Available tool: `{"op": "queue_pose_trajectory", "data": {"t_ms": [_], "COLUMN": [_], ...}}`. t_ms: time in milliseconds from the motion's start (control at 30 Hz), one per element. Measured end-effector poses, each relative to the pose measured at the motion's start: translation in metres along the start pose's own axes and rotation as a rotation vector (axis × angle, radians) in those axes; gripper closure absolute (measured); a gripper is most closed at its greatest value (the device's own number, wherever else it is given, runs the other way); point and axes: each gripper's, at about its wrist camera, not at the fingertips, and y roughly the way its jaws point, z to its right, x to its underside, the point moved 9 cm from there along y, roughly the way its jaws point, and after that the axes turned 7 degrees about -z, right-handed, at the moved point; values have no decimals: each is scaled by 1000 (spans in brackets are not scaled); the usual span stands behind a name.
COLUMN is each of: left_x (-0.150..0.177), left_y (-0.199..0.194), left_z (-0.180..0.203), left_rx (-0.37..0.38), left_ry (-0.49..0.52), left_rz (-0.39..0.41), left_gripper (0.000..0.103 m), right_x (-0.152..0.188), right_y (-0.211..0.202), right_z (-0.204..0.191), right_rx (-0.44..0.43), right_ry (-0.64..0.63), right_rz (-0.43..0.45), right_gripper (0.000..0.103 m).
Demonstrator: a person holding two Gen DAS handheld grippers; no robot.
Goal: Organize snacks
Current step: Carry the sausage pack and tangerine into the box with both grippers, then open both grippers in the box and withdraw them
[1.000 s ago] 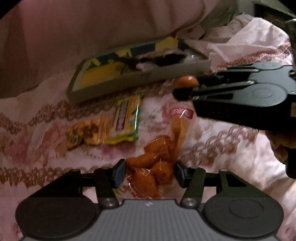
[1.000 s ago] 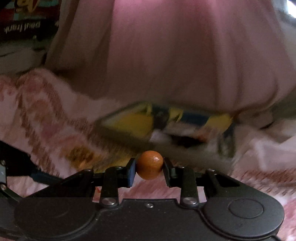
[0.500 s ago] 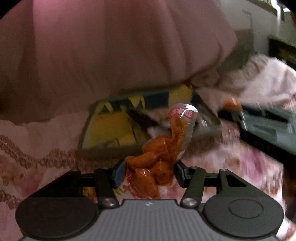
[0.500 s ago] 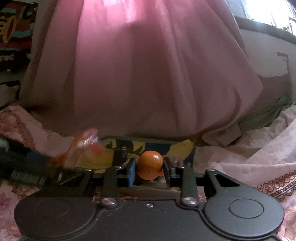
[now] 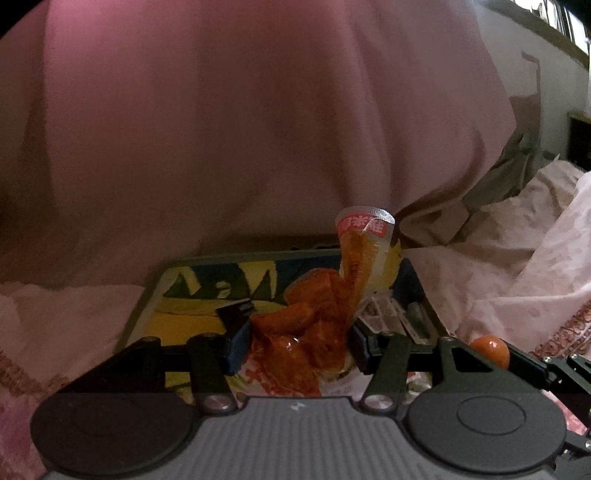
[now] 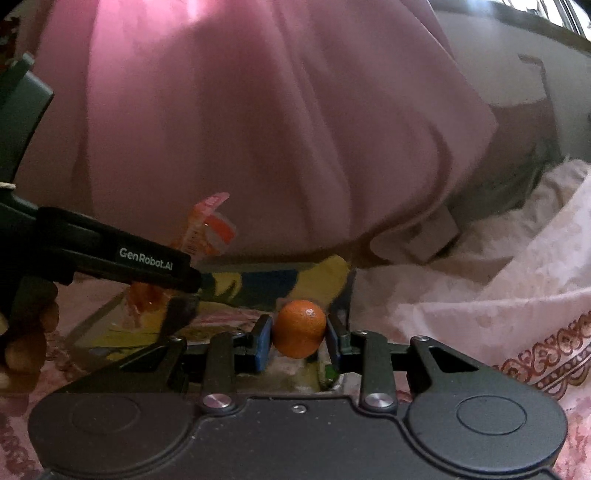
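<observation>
surface: a pink floral bedspread (image 6: 535, 295) is spread, bordered with a dark red pattern | behind: a large pink quilt (image 5: 258, 129) is heaped | wall: a pale wall (image 5: 554, 85) is seen at upper right | light: daylight is admitted by a window (image 6: 546, 7) at the top right; elsewhere dimness is noted

Pink curtain (image 5: 258, 129) seemingly behind tray (image 5: 147, 314)

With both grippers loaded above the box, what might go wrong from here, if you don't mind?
1. The small round orange fruit is pinched only at its sides by the right gripper; it may slip and roll off.
2. The floppy clear packet of orange snacks in the left gripper may snag on the yellow-and-blue shallow box.
</observation>
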Motion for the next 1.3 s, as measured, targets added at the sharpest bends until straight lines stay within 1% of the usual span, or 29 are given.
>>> {"op": "queue_pose_trajectory", "data": {"t_ms": [167,300,433,567,600,867,933,967,1000,1067,1133,1233,1300], "left_x": [0,8,12,14,14,17,17,17,17,17,16,13,11], "left_y": [29,45,57,63,63,64,64,64,64,63,61,56,52], "left_z": [7,9,8,7,8,8,8,8,8,7,5,2,-1], "left_rx": [-11,-65,-85,-93,-89,-94,-89,-85,-80,-66,-56,-37,-26], "left_ry": [28,73,76,69,67,88,82,78,70,52,36,11,-9], "left_rz": [-38,-63,-90,-104,-102,-113,-114,-114,-116,-115,-109,-94,-85], "left_gripper": [43,43,43,44,48,47,46,46,44,40,31,23,20], "right_x": [8,15,17,20,21,23,23,23,22,23,23,21,19], "right_y": [14,19,24,29,30,34,34,34,33,33,34,32,30], "right_z": [9,7,2,-1,-2,-1,-1,-1,-1,0,2,4,5], "right_rx": [19,13,16,11,12,19,21,23,26,33,36,40,44], "right_ry": [-3,-9,-47,-57,-59,-62,-64,-66,-68,-65,-55,-41,-37], "right_rz": [-31,-43,-46,-68,-72,-90,-87,-85,-81,-79,-82,-79,-73], "right_gripper": [70,70,69,69,69,68,65,61,57,54,53,48,40]}}
